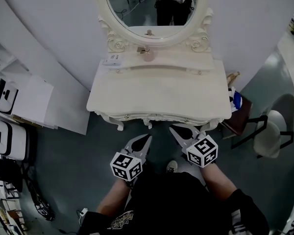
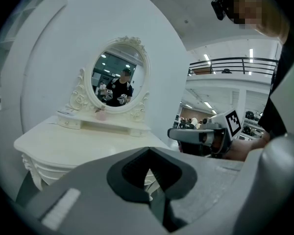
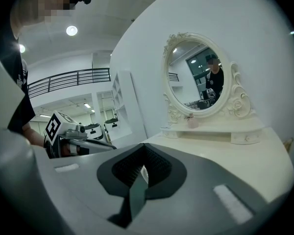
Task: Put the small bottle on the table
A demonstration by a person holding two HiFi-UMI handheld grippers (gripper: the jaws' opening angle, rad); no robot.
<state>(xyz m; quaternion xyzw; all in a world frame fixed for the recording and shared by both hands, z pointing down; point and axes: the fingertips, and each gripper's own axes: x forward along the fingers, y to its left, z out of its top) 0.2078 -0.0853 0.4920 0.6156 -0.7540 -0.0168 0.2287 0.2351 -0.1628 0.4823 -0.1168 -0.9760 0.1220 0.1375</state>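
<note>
The table [image 1: 157, 99] and mirror frame [image 1: 198, 42] at centre were seen in cream, the bottle [image 1: 148, 56] in pale pink, the floor [image 1: 78, 160] in dull grey-green; the cubes [image 1: 126, 166] at bottom were patterned black-and-white.

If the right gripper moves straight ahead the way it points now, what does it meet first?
Probably the front edge of the dressing table; the right gripper points at it, though its height is unclear.

Head view above, gripper views seemingly low, share the table [image 1: 157, 94].
</note>
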